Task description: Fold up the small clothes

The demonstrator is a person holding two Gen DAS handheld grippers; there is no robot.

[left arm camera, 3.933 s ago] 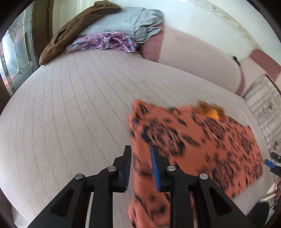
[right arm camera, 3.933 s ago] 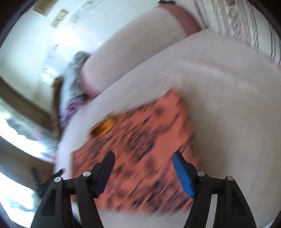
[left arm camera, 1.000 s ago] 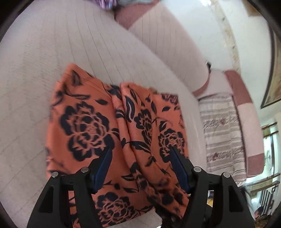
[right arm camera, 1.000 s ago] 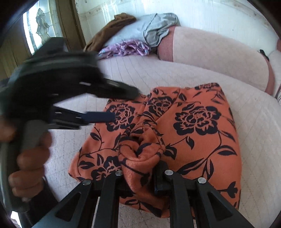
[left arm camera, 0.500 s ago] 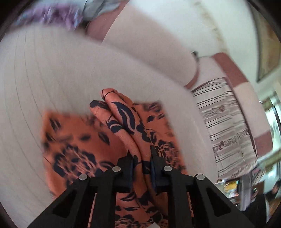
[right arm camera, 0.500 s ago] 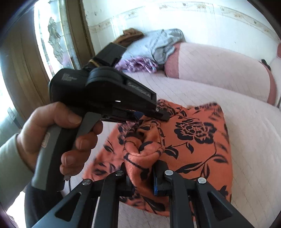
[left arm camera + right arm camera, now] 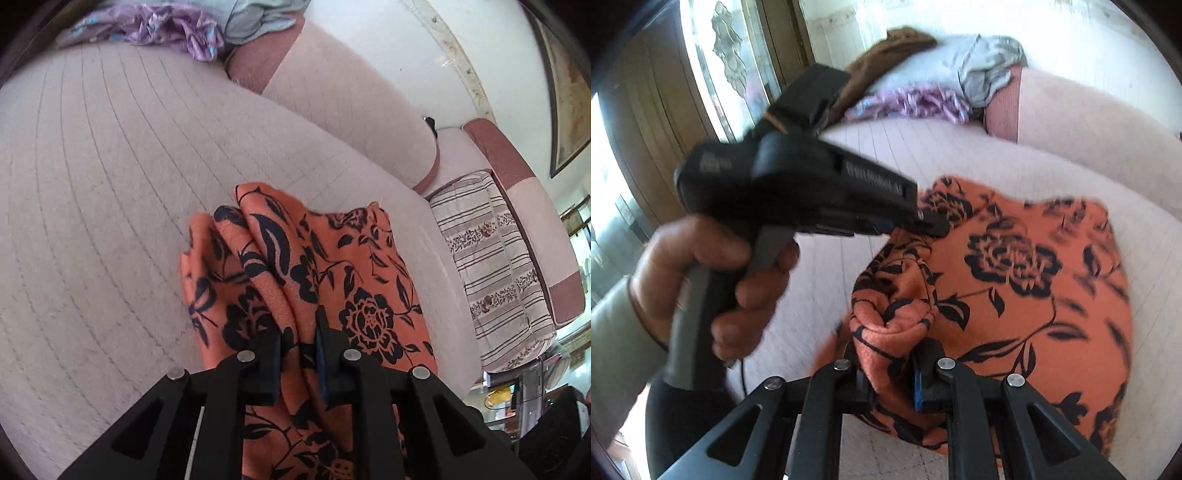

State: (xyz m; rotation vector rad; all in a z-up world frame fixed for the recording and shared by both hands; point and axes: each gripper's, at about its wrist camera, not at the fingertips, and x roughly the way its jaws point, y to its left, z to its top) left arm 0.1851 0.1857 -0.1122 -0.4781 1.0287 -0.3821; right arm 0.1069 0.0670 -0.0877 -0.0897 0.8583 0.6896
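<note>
An orange cloth with black flowers (image 7: 362,280) lies on the pale pink sofa seat (image 7: 110,192). My left gripper (image 7: 299,354) is shut on a raised fold of the orange cloth. My right gripper (image 7: 890,365) is shut on another bunched fold of the same cloth (image 7: 1034,295), near its front edge. In the right wrist view the left gripper (image 7: 931,221) shows from the side, held in a hand, pinching the cloth's far left edge. Both folds are lifted off the seat.
A pile of clothes, purple (image 7: 155,26), grey (image 7: 986,70) and brown (image 7: 886,48), lies at the sofa's far end. The pink backrest (image 7: 351,96) runs along the rear. A striped cushion (image 7: 495,266) lies to the right. A wooden door with glass (image 7: 713,74) stands at left.
My left gripper went from open above the cloth to shut on a fold. Both grippers have since lifted the folds; the left edge of the cloth has drawn in toward the right.
</note>
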